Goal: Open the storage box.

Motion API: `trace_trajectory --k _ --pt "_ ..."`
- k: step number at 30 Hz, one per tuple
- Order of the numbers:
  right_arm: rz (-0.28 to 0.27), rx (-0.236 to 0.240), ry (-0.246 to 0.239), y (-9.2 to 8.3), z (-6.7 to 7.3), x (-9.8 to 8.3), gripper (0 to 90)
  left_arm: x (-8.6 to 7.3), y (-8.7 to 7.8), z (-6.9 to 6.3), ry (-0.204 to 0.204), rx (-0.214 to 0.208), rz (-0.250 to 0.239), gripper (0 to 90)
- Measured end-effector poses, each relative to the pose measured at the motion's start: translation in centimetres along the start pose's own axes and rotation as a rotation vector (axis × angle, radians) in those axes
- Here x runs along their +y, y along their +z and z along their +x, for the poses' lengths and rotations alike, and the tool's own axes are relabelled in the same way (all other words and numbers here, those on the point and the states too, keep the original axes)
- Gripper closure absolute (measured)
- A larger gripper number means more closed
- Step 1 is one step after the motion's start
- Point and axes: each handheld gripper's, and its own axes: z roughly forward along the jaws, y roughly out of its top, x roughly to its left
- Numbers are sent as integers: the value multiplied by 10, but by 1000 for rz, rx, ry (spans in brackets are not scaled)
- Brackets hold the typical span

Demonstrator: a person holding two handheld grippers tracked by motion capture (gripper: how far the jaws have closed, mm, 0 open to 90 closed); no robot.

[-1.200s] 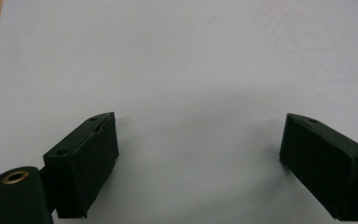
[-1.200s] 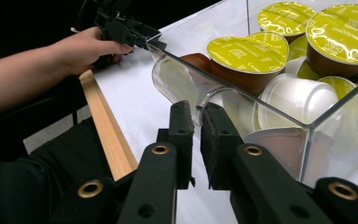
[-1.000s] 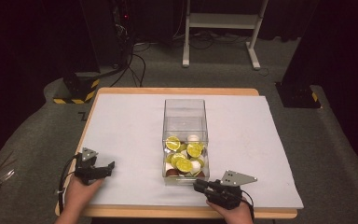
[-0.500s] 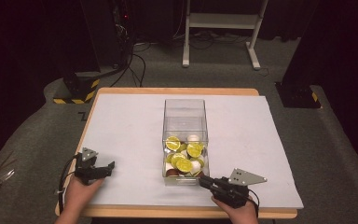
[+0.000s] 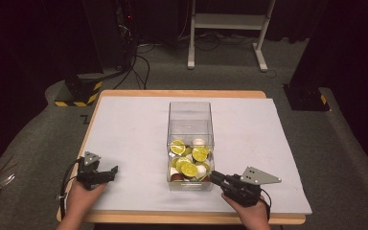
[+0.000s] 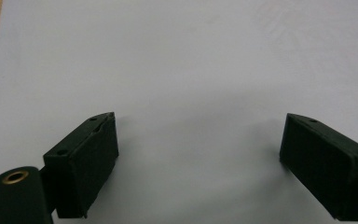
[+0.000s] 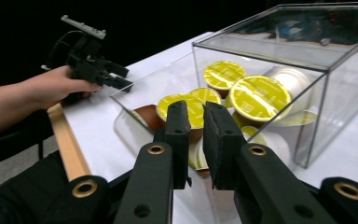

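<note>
- Right gripper sits at the near right corner of the clear box, its tips touching or nearly touching the wall; I cannot tell which. In the right gripper view its jaws stand nearly closed, a thin gap between them and nothing held.
- Left gripper rests low over the white bench cover, well apart from the box. Its own view has the jaws spread wide with bare cover between them.
- Box stands mid-bench, long side running away from me. It holds a heap of coffee capsules with yellow foil lids, plus a few white and brown ones, all bunched in the near half. The far half looks bare.
- A clear panel lies across the top in the right gripper view; I take it for a lid, though I cannot tell whether it seats fully.
- Step in hand, as I judge it: approach to the box with my right hand, no contact secured, no capsule lifted.
- Next move calls for settling how to get in. If the top is closed, it must come off first, probably with the left gripper steadying the wall.
- Then widen the right jaws and come down from above onto one yellow lid.
</note>
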Motion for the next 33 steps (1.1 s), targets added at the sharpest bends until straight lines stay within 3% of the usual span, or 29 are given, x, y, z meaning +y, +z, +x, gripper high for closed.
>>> trace_trajectory --k 18,27,33 --pt "-7 -157 22 -1 -31 -1 786 0 0 0 3 1 1 116" --pt "33 -280 26 -4 -49 -7 783 0 0 0 3 2 -1 117" --pt "85 -387 17 -5 -59 -15 784 0 0 0 1 3 -4 117"
